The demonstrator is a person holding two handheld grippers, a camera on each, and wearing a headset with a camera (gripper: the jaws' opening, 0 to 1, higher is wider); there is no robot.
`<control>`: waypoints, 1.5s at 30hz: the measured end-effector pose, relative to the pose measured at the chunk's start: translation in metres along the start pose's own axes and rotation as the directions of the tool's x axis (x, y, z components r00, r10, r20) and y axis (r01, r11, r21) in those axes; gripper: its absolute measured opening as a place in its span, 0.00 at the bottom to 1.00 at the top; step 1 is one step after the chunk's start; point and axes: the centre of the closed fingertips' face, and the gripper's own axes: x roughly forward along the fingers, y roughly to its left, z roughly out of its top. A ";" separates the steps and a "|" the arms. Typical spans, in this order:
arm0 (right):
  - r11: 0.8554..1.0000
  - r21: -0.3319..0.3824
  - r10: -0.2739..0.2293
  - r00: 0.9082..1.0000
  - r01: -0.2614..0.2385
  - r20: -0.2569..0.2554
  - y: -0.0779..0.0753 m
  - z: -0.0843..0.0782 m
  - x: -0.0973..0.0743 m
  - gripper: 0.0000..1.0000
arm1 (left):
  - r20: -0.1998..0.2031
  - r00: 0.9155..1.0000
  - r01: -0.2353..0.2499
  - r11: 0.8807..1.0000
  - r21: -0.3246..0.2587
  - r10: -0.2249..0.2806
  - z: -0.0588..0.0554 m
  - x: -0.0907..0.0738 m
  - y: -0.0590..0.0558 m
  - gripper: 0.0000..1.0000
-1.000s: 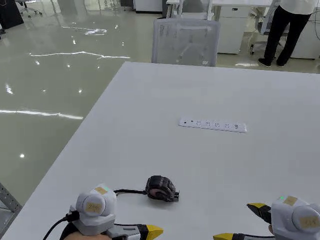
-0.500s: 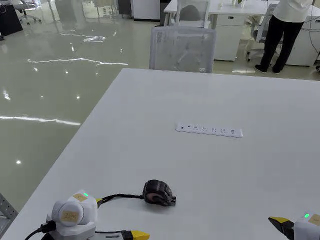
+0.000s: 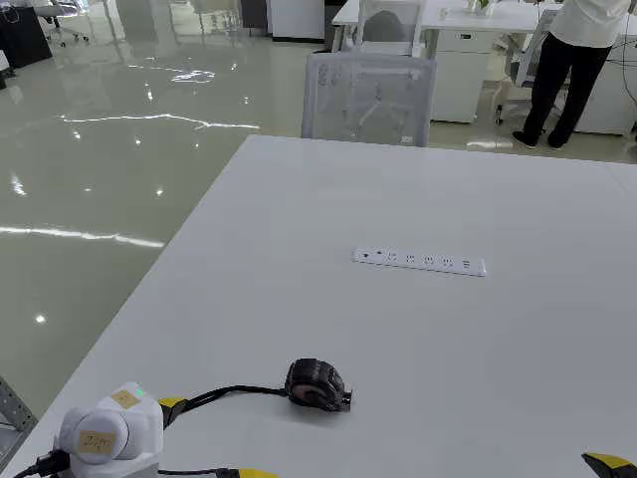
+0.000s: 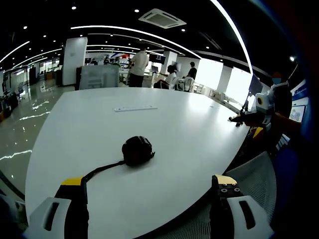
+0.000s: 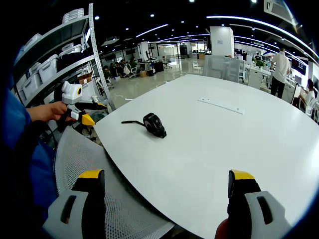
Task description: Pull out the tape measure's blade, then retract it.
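Note:
A black tape measure point(image 3: 317, 384) lies near the front of the white table point(image 3: 448, 189), its black wrist strap point(image 3: 224, 393) trailing left. The blade sits inside the case. My left gripper point(image 3: 207, 438) hovers at the table's front left corner, open, a little short of the strap. Its own view shows the tape measure point(image 4: 137, 150) ahead between wide-apart jaws. My right gripper point(image 5: 166, 175) is open and off the table's edge, far from the tape measure point(image 5: 154, 124). One yellow fingertip point(image 3: 609, 463) of it peeks in at the bottom right.
A white power strip point(image 3: 419, 261) lies mid-table. A grey mesh chair point(image 3: 368, 98) stands at the far edge, and a person point(image 3: 577, 60) stands beyond at the right. A mesh chair back point(image 5: 94, 169) sits under my right gripper. Storage shelves point(image 5: 60, 55) are behind.
Both grippers have drawn back toward the table's front edge and spread apart, the right one nearly leaving the head view. The tape measure has stayed in place.

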 end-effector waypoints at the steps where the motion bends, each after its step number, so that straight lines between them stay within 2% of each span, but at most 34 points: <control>1: 1.000 0.000 0.000 1.000 0.000 0.001 0.000 0.001 -0.002 1.00 | 0.000 1.000 0.000 1.000 0.002 0.000 0.000 -0.001 0.000 1.00; 6: 1.000 -0.004 -0.003 1.000 0.003 -0.007 0.002 0.000 -0.014 1.00 | -0.023 1.000 0.007 1.000 0.012 -0.007 -0.004 -0.009 -0.002 1.00; 9: 0.999 -0.033 -0.029 0.999 0.028 -0.028 -0.001 -0.004 -0.019 1.00 | -0.034 0.999 0.007 1.000 0.006 -0.006 -0.005 -0.013 -0.002 1.00; 15: 0.998 -0.040 -0.041 0.998 0.040 -0.037 -0.003 -0.006 -0.027 1.00 | -0.035 0.999 -0.006 1.000 0.002 0.006 -0.006 -0.020 0.003 1.00; 19: 0.998 -0.041 -0.044 0.998 0.043 -0.040 -0.004 -0.006 -0.029 1.00 | -0.020 1.000 -0.006 1.000 -0.002 0.006 -0.003 -0.025 0.004 1.00; 23: 0.998 -0.041 -0.046 0.998 0.044 -0.044 -0.005 -0.008 -0.032 1.00 | -0.032 0.999 -0.009 1.000 0.010 0.010 -0.004 -0.028 0.005 1.00; 28: 0.998 -0.043 -0.047 0.998 0.045 -0.049 -0.006 -0.009 -0.034 1.00 | -0.011 1.000 -0.012 1.000 0.015 0.012 -0.001 -0.030 0.008 1.00; 30: 0.998 -0.041 -0.047 0.998 0.045 -0.048 -0.007 -0.008 -0.034 1.00 | -0.024 1.000 -0.019 1.000 0.015 0.019 -0.003 -0.030 0.011 1.00; 33: 0.998 -0.047 -0.045 0.997 0.043 -0.056 -0.007 -0.009 -0.035 1.00 | -0.011 1.000 -0.019 1.000 0.010 0.019 -0.002 -0.032 0.011 1.00; 37: 0.998 -0.045 -0.045 0.997 0.042 -0.057 -0.007 -0.010 -0.035 1.00 | -0.025 0.999 -0.024 1.000 0.014 0.024 -0.005 -0.033 0.012 1.00; 45: 0.998 -0.045 -0.044 0.997 0.041 -0.061 -0.006 -0.010 -0.035 1.00 | -0.027 0.999 -0.030 0.999 0.012 0.031 -0.006 -0.035 0.016 1.00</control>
